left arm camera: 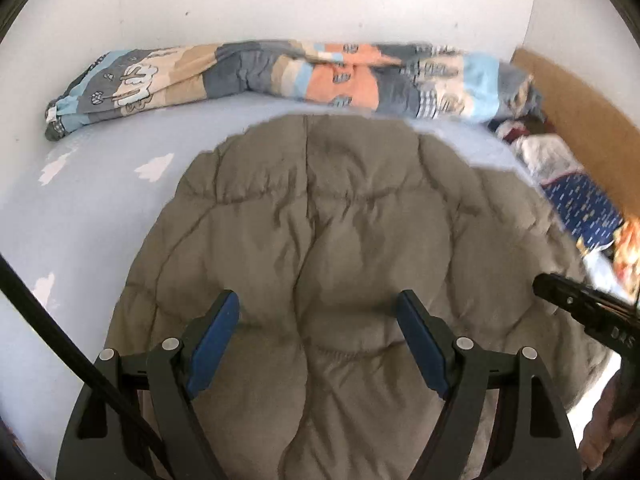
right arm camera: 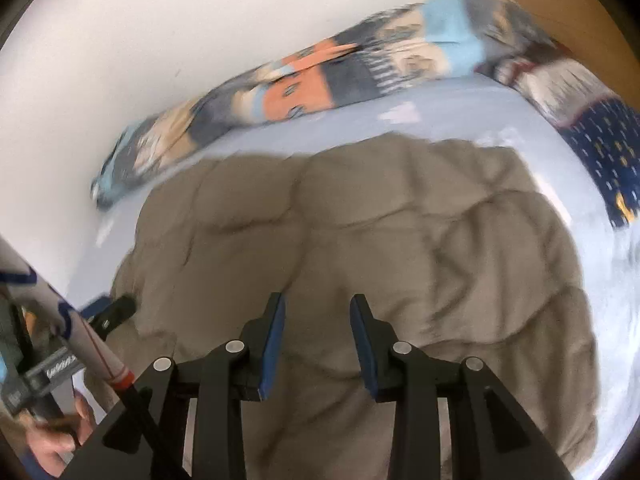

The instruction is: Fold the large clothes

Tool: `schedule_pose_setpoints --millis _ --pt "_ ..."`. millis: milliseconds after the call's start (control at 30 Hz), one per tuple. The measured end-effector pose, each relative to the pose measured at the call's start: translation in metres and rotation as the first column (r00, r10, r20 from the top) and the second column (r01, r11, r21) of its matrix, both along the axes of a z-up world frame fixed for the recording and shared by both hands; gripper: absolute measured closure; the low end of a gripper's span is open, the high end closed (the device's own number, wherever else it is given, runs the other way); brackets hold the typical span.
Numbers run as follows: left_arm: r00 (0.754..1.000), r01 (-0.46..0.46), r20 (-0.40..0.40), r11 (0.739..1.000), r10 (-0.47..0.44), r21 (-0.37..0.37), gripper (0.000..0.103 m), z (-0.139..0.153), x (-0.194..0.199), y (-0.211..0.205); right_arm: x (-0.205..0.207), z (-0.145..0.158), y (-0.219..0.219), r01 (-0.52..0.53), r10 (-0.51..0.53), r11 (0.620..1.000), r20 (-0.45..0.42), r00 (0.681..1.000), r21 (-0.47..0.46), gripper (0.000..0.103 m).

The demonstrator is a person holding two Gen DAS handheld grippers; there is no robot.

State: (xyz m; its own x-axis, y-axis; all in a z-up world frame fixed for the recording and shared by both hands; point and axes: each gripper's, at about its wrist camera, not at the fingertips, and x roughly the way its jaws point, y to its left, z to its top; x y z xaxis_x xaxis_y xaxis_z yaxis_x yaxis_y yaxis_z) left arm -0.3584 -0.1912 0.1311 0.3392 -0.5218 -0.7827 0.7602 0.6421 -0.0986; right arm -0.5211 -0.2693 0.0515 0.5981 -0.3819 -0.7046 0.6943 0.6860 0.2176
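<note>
A large olive-grey quilted jacket [left arm camera: 340, 232] lies spread on a pale blue bed sheet [left arm camera: 80, 208]. It also fills the right wrist view [right arm camera: 380, 240]. My left gripper [left arm camera: 318, 308] is wide open and empty just above the jacket's near part. My right gripper [right arm camera: 318, 304] is partly open and empty above the jacket's near middle. The right gripper's tip [left arm camera: 568, 300] shows at the right edge of the left wrist view. The left gripper's tip [right arm camera: 116, 310] shows at the jacket's left edge in the right wrist view.
A rolled patchwork duvet [left arm camera: 280, 76] lies along the white wall at the back. A pile of clothes, one dark blue patterned [left arm camera: 580, 204], sits at the right by a brown headboard [left arm camera: 580, 100]. The sheet [right arm camera: 460, 116] is bare left of and behind the jacket.
</note>
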Motion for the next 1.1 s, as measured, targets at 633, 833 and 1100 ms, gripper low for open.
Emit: schedule_pose_setpoints --millis 633,833,1100 --pt "0.996 0.015 0.092 1.000 -0.015 -0.002 0.023 0.019 -0.054 0.038 -0.020 -0.002 0.057 -0.002 -0.005 0.996 -0.074 0.997 -0.092 0.050" --pt "0.995 -0.024 0.098 1.000 0.024 0.003 0.023 0.013 -0.090 0.071 -0.072 -0.013 0.086 0.065 -0.071 0.995 -0.077 0.994 -0.071 0.050" --pt "0.990 -0.054 0.133 0.997 0.046 0.051 0.023 -0.019 -0.089 0.070 -0.077 -0.029 0.076 0.115 -0.120 0.992 -0.117 0.986 -0.054 0.049"
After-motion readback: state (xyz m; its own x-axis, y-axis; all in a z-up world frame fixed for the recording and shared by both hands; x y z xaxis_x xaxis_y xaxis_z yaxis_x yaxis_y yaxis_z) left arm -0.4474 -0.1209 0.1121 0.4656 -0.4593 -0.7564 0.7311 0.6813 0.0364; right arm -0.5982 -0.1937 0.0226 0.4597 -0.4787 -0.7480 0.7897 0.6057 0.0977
